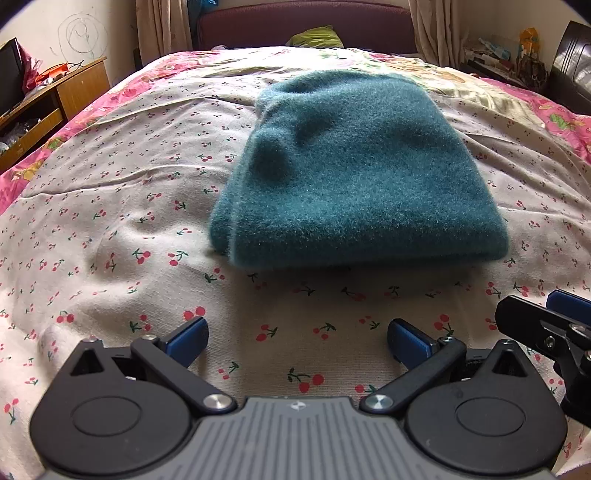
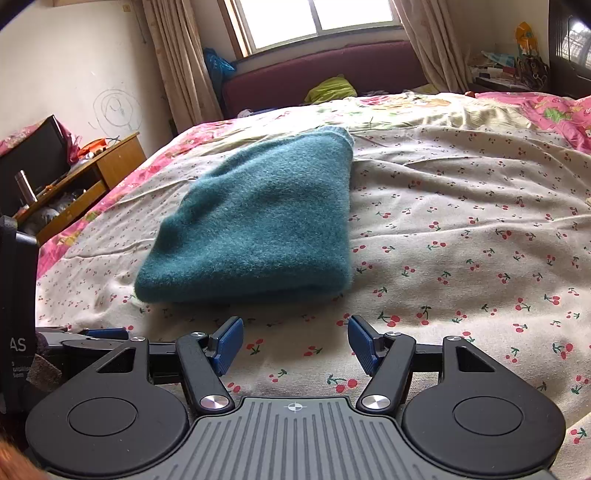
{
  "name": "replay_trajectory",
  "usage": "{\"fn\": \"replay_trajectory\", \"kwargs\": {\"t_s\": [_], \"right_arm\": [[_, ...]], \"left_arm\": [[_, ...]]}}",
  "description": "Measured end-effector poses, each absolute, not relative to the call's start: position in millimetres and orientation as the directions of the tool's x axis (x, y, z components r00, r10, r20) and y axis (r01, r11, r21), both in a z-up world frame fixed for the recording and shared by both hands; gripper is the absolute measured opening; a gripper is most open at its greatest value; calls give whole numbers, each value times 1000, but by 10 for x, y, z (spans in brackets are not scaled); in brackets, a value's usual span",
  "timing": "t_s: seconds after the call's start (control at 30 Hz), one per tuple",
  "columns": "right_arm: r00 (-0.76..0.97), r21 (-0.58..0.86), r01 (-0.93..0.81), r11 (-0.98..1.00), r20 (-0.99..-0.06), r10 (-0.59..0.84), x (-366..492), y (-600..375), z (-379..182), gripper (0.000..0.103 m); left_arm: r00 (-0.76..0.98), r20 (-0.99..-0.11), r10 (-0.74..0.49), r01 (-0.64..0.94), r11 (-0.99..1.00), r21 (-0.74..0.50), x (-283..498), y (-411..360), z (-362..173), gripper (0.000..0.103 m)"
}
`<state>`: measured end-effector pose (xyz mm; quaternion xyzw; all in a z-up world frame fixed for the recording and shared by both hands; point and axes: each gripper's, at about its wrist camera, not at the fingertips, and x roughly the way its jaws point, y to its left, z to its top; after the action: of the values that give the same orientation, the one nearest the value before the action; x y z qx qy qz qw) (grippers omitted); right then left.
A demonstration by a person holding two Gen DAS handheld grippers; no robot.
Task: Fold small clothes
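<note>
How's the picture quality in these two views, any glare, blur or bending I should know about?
Left wrist view: strong fisheye bending of the bed, dark vignette in the corners, and the teal garment looks soft along its near edge. Right wrist view: the window is blown out white, daylight is even on the sheet, and the garment casts only a thin shadow beneath its front fold.

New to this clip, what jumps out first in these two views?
A fuzzy teal garment, folded into a thick bundle, sits in the middle of a bed sheet printed with small cherries. Both grippers hover just short of its near edge, the left gripper and the right gripper, each with blue-padded fingers spread open and holding nothing. Behind, a dark red headboard sits under a bright window.
</note>
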<state>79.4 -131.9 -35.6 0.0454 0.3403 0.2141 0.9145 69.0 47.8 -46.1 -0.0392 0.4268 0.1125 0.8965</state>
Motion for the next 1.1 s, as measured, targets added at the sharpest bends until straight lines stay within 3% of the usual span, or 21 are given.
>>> {"fn": "replay_trajectory", "kwargs": {"t_s": [1.1], "right_arm": [[711,112,-346,932,-616,338,816,-1226,-333,65]], "left_arm": [[674,-725,143,-275,959,-66,483,605,-267,103]]}}
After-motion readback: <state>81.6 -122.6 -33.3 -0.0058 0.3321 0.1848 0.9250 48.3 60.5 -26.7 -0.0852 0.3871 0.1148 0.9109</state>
